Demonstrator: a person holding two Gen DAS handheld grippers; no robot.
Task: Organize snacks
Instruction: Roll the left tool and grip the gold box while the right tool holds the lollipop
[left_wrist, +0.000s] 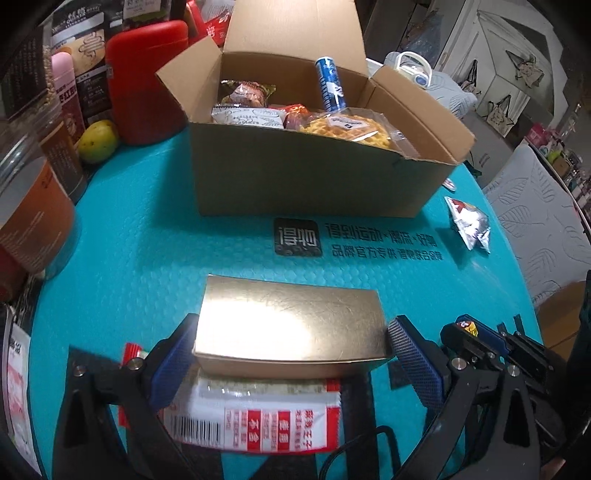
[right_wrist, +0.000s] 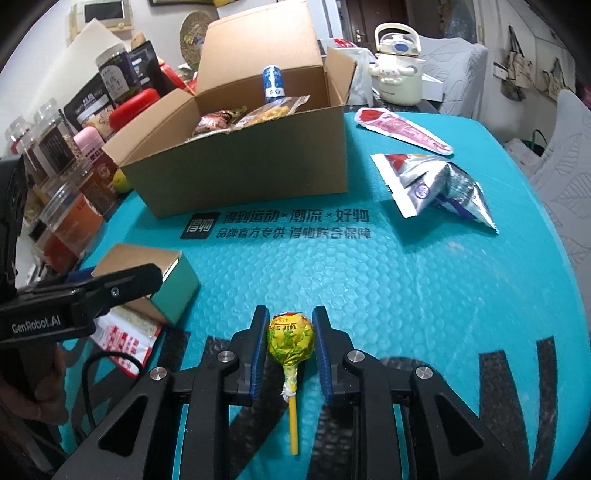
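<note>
An open cardboard box (left_wrist: 314, 177) holding several snacks stands on the teal mat; it also shows in the right wrist view (right_wrist: 243, 162). My left gripper (left_wrist: 291, 350) straddles a gold box (left_wrist: 291, 321), its left pad touching and its right pad a small gap away. The gold box (right_wrist: 147, 266) lies partly on a red-and-white packet (left_wrist: 258, 417). My right gripper (right_wrist: 290, 347) is open around a yellow lollipop (right_wrist: 291, 336) lying on the mat, with small gaps at both sides.
A silver foil packet (right_wrist: 439, 184) and a pink wrapped snack (right_wrist: 402, 129) lie right of the box. Jars (left_wrist: 26, 206), a red container (left_wrist: 144, 77) and a mango (left_wrist: 98, 142) line the left edge. A cream kettle (right_wrist: 399, 70) stands behind.
</note>
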